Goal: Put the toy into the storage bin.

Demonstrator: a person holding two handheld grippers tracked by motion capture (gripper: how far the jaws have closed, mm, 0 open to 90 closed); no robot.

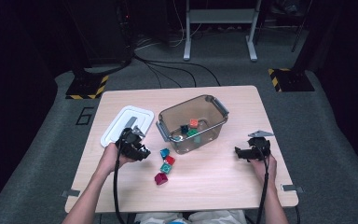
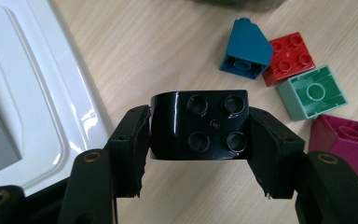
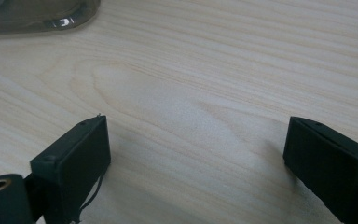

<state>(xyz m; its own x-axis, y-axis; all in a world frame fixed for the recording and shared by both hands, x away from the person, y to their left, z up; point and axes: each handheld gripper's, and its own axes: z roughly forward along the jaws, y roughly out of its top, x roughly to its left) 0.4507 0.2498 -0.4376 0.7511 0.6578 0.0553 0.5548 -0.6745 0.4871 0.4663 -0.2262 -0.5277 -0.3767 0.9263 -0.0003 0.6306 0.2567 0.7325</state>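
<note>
The left gripper (image 2: 199,154) is clamped on a black brick (image 2: 199,125), one jaw on each side, and holds it above the table (image 2: 168,42). Just beside it lies a white lid (image 2: 32,88). On the other side four bricks lie close together: blue (image 2: 244,49), red (image 2: 290,57), green (image 2: 313,92) and magenta (image 2: 345,144). The right gripper (image 3: 196,154) is over bare wood, its jaws wide apart, near the clear box (image 1: 216,109).
</note>
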